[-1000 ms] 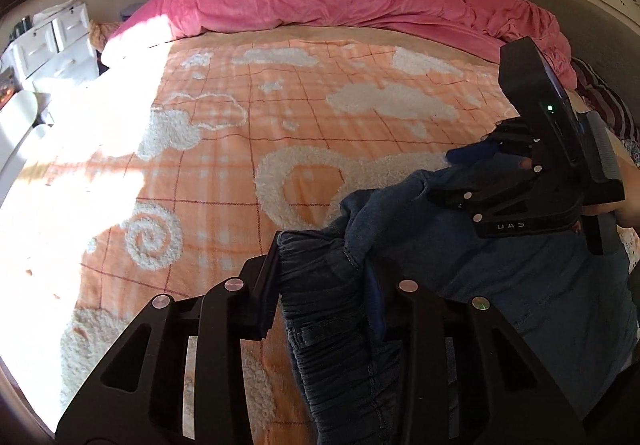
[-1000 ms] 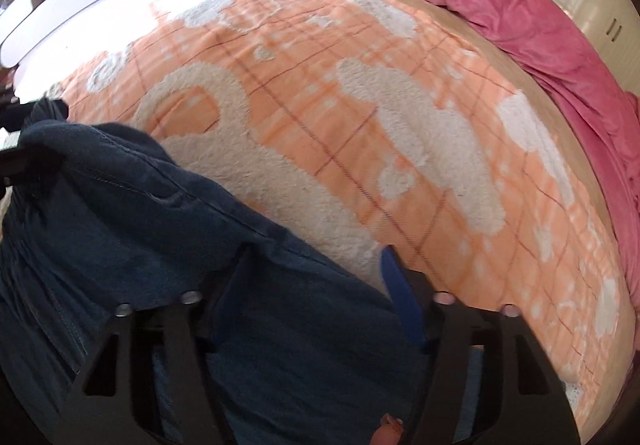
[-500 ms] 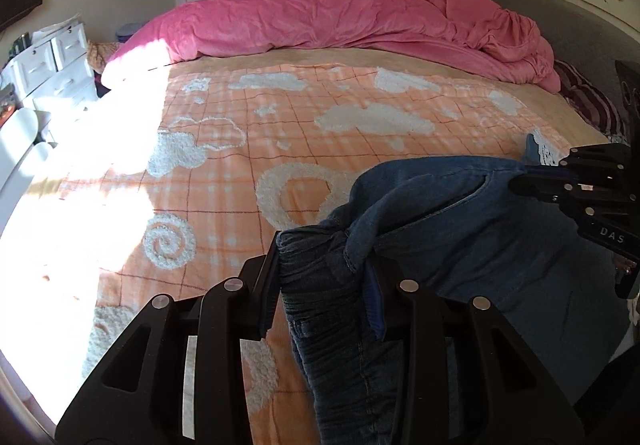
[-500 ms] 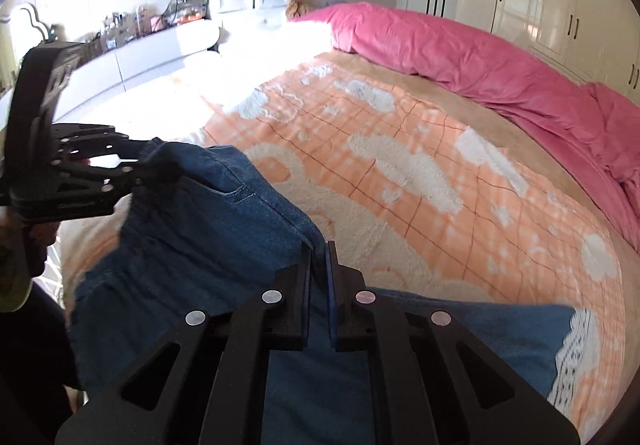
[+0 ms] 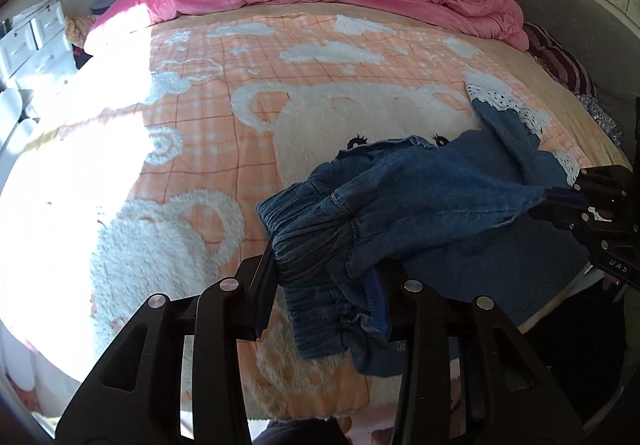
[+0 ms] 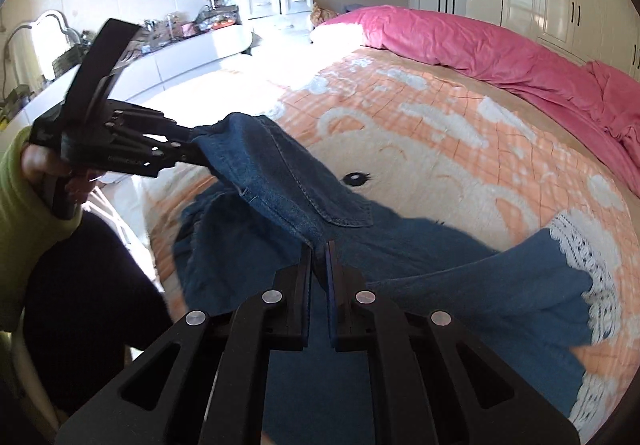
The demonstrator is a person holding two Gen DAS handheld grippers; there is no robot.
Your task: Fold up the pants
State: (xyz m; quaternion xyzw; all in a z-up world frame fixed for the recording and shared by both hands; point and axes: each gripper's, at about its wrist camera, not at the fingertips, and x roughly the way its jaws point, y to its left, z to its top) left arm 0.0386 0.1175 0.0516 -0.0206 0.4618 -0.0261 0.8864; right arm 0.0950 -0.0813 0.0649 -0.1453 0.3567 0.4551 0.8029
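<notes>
Pants: denim pants (image 5: pixel 448 205), small, blue, with an elastic gathered waistband and white lace trim (image 6: pixel 580 241) at the leg hems; they hang partly lifted over the near edge of the bed (image 5: pixel 248 117), the legs trailing on the orange plaid blanket with its white bear pattern.
Left tongs: left tongs (image 5: pixel 326 281) grasp the bunched waistband, jaws standing partly apart around the thick gathered cloth; their jaws have just been opening slightly, with the waistband between them and apparently held.
Right tongs: right tongs (image 6: pixel 319 265) are clenched tight on a thin edge of the denim, near a stitched pocket flap (image 6: pixel 320 197); the cloth runs taut from there up to the left tongs.
Handling: soft, limp and light by the look of it; denim should hold a crease better than thin cloth, but it sags wherever it is not held. Not fragile, not slippery; the lace could snag.
Thickness: the elastic waistband bunches thick, so a grip there needs wider jaws; single layers pinch flat.
Where to hold: likely the two ends of the waistband, or waistband and hem, so the legs fall straight and can be laid one over the other.
Writing: small letters on the side of the right tongs, seen from the left wrist, read roughly "UAS" or "DAS"; uncertain. No label is legible on the pants.
Person: a yellow-green sleeve (image 6: pixel 16 197) shows behind the left tongs.
</notes>
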